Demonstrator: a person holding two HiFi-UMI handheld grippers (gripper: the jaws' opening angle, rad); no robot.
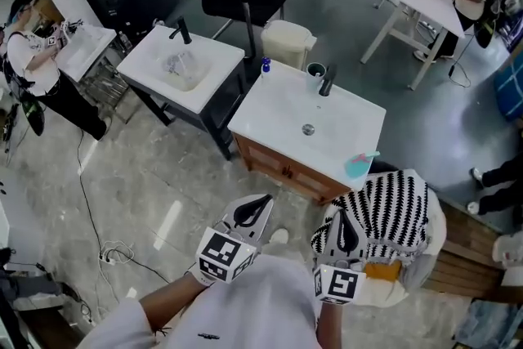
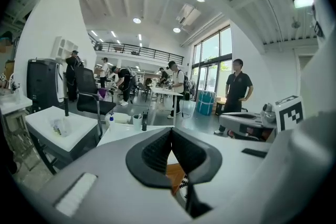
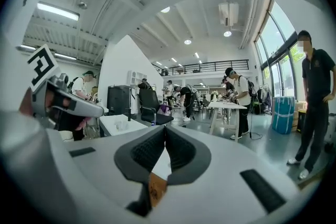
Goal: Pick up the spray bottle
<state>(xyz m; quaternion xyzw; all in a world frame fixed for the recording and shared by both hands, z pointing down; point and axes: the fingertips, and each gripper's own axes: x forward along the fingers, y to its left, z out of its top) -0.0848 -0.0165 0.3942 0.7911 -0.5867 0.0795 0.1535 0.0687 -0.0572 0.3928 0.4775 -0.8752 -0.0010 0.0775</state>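
Both pairs of tongs are pressed together with nothing in them. The left tongs point(image 1: 255, 208) point(image 2: 170, 136) and right tongs point(image 3: 164, 134) point(image 1: 346, 226) sit side by side, and each gripper view shows the dark pads meeting tip to tip. The forearms reach out from white sleeves point(image 1: 245, 306), level and parallel. They point at the sink bench point(image 1: 278, 106) and stop short of its front edge, over the floor point(image 1: 163, 176).

The teal spray bottle point(image 1: 359, 165) sits on the bench's front right corner, ahead of the right tongs and well apart from both. The basin holds only its drain point(image 1: 308, 129). At the back stand a black faucet point(image 1: 328, 82), a cup point(image 1: 315, 71) and a small blue-capped bottle point(image 1: 265, 65).

Just right of the right tongs, a white tub point(image 1: 437, 229) holds a black-and-white zigzag cloth point(image 1: 392, 208). To the left, a second sink point(image 1: 208, 53) has something crumpled and clear point(image 1: 178, 64) in its basin.
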